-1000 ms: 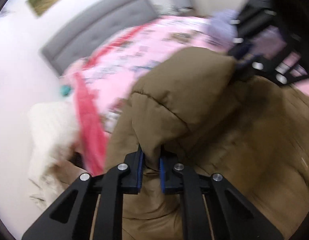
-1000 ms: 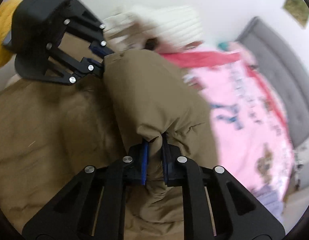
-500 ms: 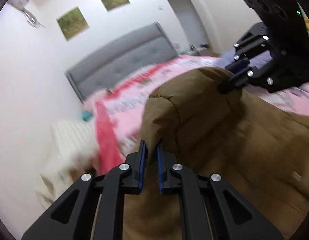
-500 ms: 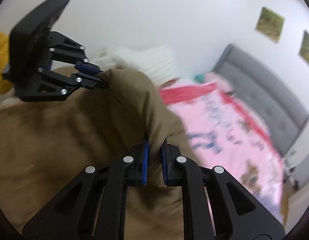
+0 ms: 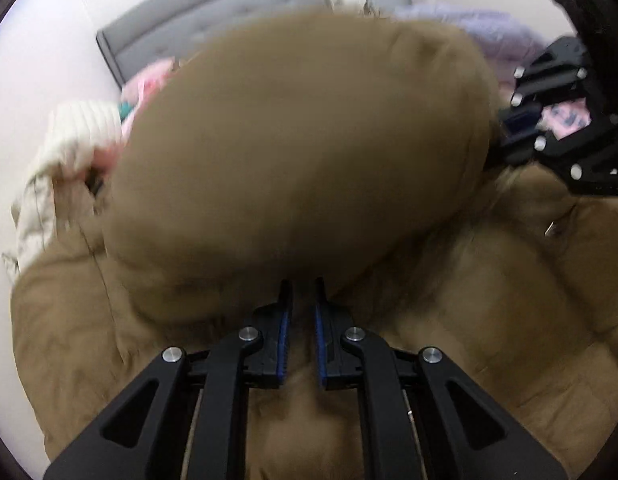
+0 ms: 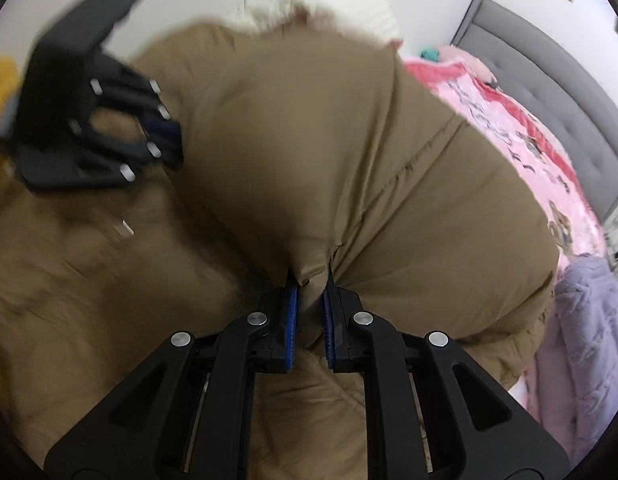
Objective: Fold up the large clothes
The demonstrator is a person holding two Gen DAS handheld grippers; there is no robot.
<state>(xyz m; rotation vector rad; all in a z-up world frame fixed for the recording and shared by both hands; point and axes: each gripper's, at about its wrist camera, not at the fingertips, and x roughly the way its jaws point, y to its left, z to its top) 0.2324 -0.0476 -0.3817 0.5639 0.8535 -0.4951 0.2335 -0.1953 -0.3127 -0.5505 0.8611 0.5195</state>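
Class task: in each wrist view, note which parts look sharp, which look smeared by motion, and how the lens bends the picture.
Left wrist view: left hand-held gripper crisp, brown coat heavily smeared, right hand-held gripper soft. Right wrist view: right hand-held gripper sharp, coat milder blur, headboard bowed by the fisheye; dark round vignette in both.

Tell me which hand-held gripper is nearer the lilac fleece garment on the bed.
Right. The right hand-held gripper, shut on the brown padded coat, sits on the coat's side next to the lilac fleece garment. The left hand-held gripper grips the coat's far side, by the cream knit.
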